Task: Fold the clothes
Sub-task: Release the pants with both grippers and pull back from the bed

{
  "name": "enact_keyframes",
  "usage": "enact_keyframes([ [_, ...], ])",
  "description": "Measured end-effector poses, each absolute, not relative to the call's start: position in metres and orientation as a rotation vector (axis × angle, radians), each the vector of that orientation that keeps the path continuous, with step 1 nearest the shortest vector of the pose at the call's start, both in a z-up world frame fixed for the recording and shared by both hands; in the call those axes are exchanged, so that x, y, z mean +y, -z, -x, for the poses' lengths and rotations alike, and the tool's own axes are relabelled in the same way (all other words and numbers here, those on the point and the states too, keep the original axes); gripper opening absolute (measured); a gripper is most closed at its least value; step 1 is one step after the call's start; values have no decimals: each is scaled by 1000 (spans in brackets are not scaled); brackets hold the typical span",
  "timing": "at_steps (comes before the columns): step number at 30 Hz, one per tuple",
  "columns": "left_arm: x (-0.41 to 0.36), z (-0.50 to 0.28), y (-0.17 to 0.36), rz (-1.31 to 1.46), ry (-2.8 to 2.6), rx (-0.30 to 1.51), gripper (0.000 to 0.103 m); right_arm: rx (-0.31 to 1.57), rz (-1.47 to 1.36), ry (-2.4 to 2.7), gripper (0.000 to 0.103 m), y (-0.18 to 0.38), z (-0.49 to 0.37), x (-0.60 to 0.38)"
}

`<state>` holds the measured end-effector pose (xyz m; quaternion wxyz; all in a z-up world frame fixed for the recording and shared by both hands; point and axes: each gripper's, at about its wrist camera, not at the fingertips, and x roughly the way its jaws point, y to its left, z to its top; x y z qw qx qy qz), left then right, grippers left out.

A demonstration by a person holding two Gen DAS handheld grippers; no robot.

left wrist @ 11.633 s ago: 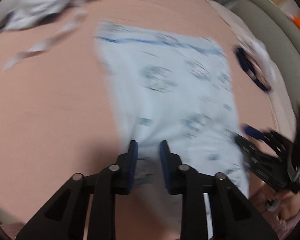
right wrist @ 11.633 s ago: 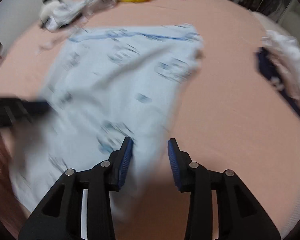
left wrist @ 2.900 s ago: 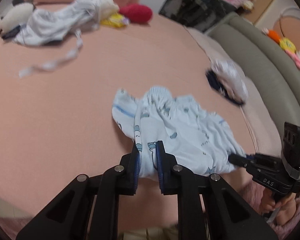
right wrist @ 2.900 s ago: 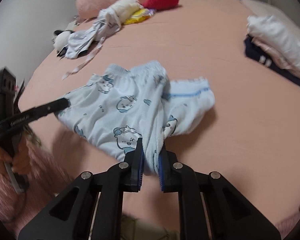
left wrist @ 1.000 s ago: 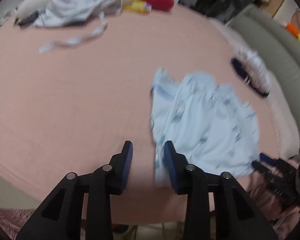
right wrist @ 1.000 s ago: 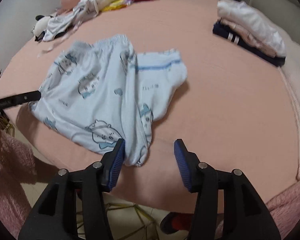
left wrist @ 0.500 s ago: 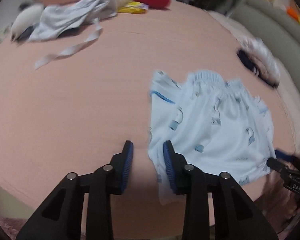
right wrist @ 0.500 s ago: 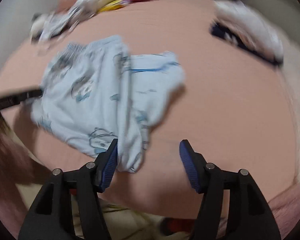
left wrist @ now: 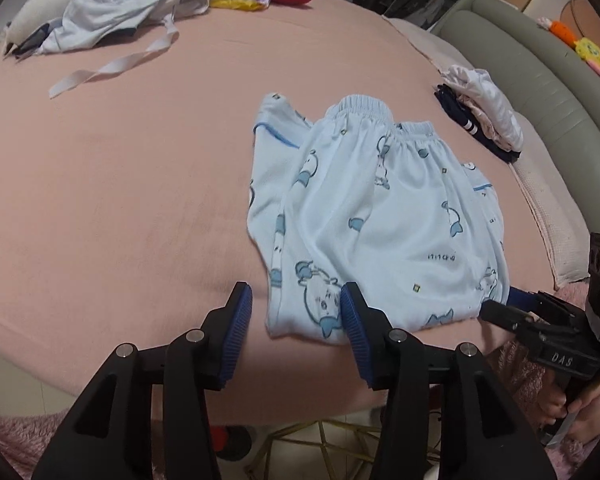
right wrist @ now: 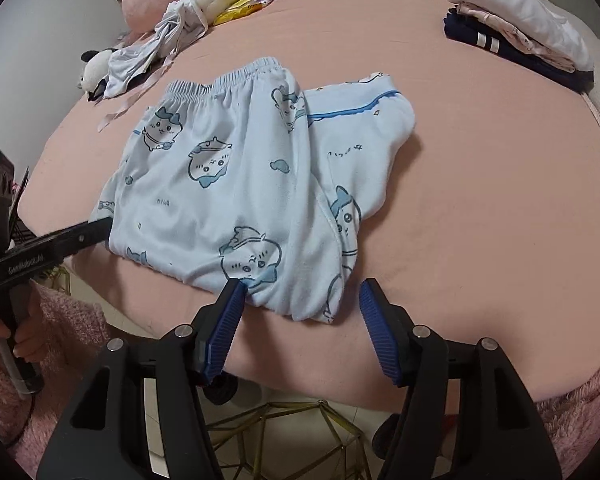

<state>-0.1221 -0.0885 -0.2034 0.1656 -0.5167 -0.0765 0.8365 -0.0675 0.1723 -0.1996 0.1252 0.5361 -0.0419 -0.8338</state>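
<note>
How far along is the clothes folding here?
A folded stack sits at the far edge. The blue cartoon-print pajama pants lie folded over, both left gripper and right gripper open at their near edge. A crumpled white garment remains unfolded.

White letters "DAS" stand on the black plastic body of the right gripper [left wrist: 556, 356]. Small dark script printed on the pale blue cartoon-print pyjama trousers [left wrist: 380, 216] is too small to read.
</note>
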Motion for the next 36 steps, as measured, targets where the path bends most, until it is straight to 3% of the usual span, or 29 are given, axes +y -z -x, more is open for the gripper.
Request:
enact_keyframes([
  [4,-72,117,200,1454,-2434,-4,50,39,-1561,2463,61,199,59,155],
  [5,-63,114,199,1449,-2469,145,58,87,-1563,2471,61,199,59,151],
  [6,-54,111,199,1436,-2526,347,77,135,-1564,2478,61,200,59,147],
  [7,-50,109,199,1425,-2570,451,83,184,-1565,2485,62,200,59,143],
  [10,-59,112,199,1475,-2569,341,84,230,-1590,2499,68,202,59,143],
  [14,-73,113,195,1471,-2553,135,84,162,-1621,2499,70,200,57,154],
  [18,-62,110,187,1387,-2442,-37,84,254,-1617,2521,73,200,56,144],
  [24,-41,113,207,1480,-2459,172,86,226,-1627,2521,79,203,59,150],
  [36,-68,120,194,1488,-2514,57,86,246,-1641,2527,86,202,58,159],
])
